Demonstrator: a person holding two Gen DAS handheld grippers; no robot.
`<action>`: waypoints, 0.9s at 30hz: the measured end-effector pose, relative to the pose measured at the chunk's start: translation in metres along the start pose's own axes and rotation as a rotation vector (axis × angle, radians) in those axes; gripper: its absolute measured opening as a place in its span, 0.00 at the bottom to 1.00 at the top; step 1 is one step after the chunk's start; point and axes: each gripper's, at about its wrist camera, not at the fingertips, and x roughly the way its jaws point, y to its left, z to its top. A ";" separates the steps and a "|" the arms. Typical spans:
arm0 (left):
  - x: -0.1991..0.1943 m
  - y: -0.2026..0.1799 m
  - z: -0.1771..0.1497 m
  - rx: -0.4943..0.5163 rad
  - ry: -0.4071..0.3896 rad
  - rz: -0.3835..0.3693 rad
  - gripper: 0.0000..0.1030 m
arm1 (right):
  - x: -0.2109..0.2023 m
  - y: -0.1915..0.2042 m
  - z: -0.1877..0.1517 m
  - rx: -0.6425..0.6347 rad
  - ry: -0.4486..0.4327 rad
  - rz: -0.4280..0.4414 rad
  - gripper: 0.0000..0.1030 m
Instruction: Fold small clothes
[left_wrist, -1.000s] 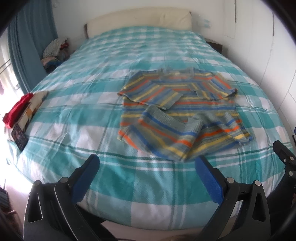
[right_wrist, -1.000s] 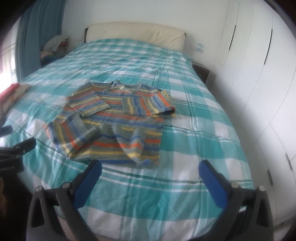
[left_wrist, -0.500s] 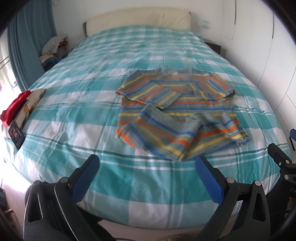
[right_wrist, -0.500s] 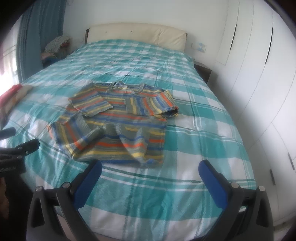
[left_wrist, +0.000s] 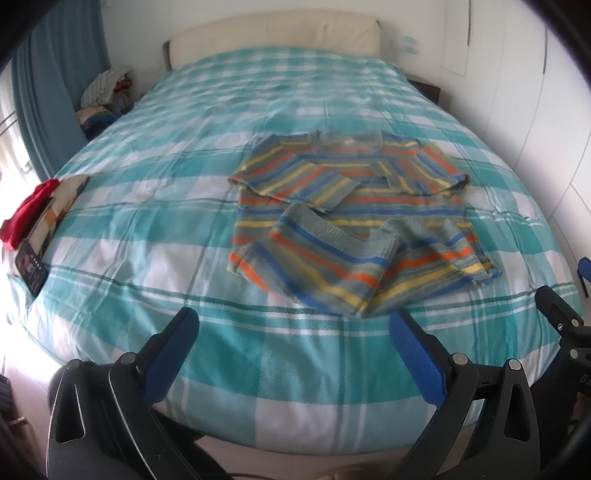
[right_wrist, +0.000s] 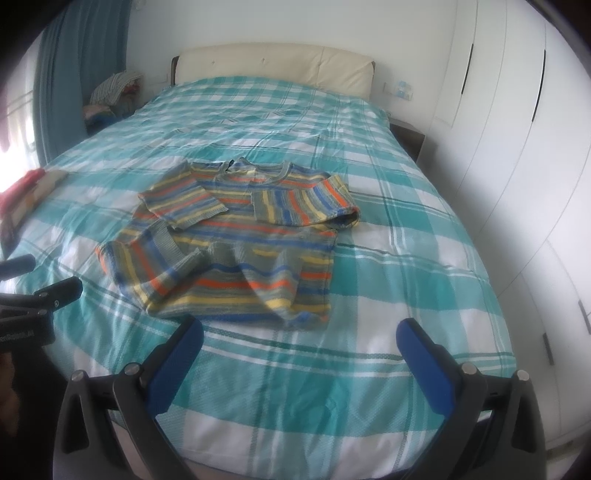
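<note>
At the far left edge of the bed (left_wrist: 122, 229) lay a small pile of folded clothes (left_wrist: 44, 210) with a red piece on top, and a dark flat object (left_wrist: 31, 267) sat just beside it at the near end; behind these, a blue curtain (left_wrist: 55, 92) hung at the left wall, with a heap of laundry (left_wrist: 105, 96) near its foot; the bed wore a teal and white checked cover, and a cream headboard (left_wrist: 273, 33) closed off the far end. The left gripper (left_wrist: 295, 332) hovered over the near edge of the bed, its blue fingers spread wide apart and holding nothing; just beyond it, right of the bed's middle, lay the striped sweater (left_wrist: 351, 221), flat on the cover, both sleeves folded in across the chest and the bottom hem turned up in a rumpled fold; neither gripper touched it. Seen from the right wrist, the sweater (right_wrist: 236, 236) lay left of centre, and the right gripper (right_wrist: 299, 332) hung near its hem, fingers likewise parted and empty; white wardrobe doors (right_wrist: 517, 129) lined the right wall, with a dark nightstand (right_wrist: 408, 136) between them and the bed.
</note>
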 end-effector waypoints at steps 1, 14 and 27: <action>0.000 0.000 0.000 -0.002 0.000 0.000 1.00 | 0.000 0.000 0.000 -0.001 0.000 0.000 1.00; 0.004 0.008 -0.001 -0.012 0.019 -0.016 1.00 | 0.000 -0.005 0.003 0.012 0.005 0.007 1.00; 0.047 0.047 0.035 0.081 0.062 -0.098 1.00 | 0.017 -0.029 0.013 0.049 -0.003 0.066 1.00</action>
